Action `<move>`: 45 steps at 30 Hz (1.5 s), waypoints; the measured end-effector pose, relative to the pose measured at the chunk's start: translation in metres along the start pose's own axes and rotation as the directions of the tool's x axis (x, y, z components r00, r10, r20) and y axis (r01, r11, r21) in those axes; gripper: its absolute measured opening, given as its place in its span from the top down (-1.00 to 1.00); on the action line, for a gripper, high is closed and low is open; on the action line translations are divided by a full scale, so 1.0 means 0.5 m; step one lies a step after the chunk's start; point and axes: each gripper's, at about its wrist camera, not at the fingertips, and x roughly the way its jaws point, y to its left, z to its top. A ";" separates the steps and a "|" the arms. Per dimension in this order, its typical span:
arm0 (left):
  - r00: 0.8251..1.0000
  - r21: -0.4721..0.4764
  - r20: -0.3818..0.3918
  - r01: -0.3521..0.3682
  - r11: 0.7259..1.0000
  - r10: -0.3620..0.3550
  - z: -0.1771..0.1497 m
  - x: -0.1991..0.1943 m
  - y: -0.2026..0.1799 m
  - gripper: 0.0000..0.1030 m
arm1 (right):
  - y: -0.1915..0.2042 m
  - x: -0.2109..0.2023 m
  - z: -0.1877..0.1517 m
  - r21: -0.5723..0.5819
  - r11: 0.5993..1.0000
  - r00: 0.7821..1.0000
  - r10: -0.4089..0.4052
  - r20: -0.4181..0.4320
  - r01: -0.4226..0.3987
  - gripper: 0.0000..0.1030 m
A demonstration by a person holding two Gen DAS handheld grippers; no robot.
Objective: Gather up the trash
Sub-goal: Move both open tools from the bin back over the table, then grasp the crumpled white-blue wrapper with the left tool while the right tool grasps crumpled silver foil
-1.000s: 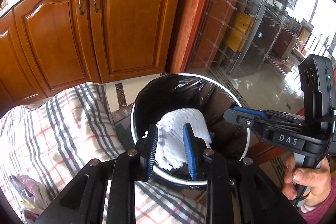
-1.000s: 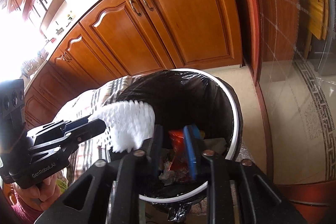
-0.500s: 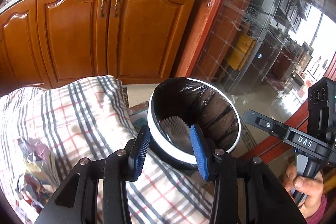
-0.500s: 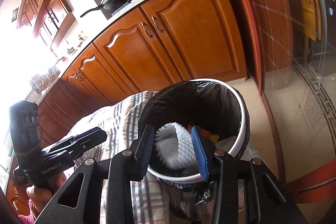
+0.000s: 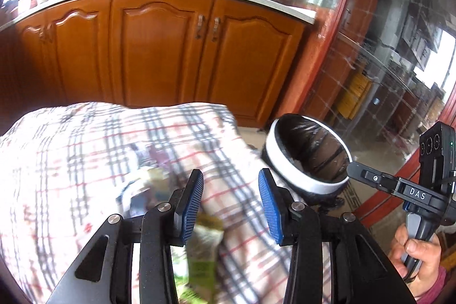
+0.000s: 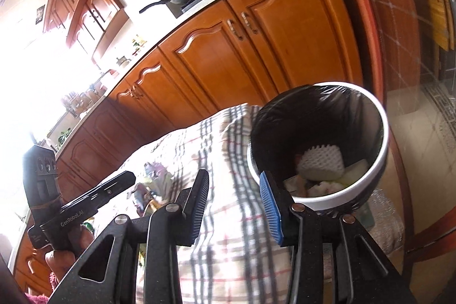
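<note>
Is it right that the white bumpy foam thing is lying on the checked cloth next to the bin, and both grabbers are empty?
Not quite. The white foam net lies inside the bin, on the other trash, not on the checked cloth; the right wrist view shows it. Both the left gripper and the right gripper are indeed empty.

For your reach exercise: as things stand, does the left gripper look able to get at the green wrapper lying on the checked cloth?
Probably yes. The left gripper has its jaws apart and empty, the green wrapper lies uncovered on the checked cloth just below them, with nothing between.
</note>
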 end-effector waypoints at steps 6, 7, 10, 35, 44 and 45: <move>0.998 -0.069 0.009 -0.061 0.996 0.062 -0.046 -0.071 0.067 0.21 | 0.062 0.048 -0.034 -0.032 0.998 0.997 0.051 -0.053 -0.052 0.23; 0.998 -0.077 0.010 -0.066 0.995 0.067 -0.051 -0.080 0.071 0.21 | 0.072 0.056 -0.039 -0.038 0.998 0.996 0.057 -0.063 -0.059 0.23; 0.996 -0.094 0.012 -0.085 0.992 0.086 -0.065 -0.103 0.087 0.21 | 0.097 0.078 -0.056 -0.051 0.995 0.993 0.078 -0.092 -0.083 0.23; 0.991 -0.061 -0.115 -0.074 0.995 0.067 -0.009 0.022 0.156 0.07 | 0.201 0.302 -0.003 -0.030 0.970 0.935 0.226 -0.274 -0.243 0.23; 0.983 -0.038 -0.172 -0.078 0.996 0.070 0.007 0.102 0.170 0.07 | 0.185 0.442 0.000 0.077 0.960 0.884 0.278 -0.377 -0.269 0.23; 0.983 -0.044 -0.171 -0.071 0.997 0.062 0.008 0.107 0.173 0.13 | 0.182 0.448 -0.001 0.086 0.958 0.878 0.285 -0.386 -0.273 0.24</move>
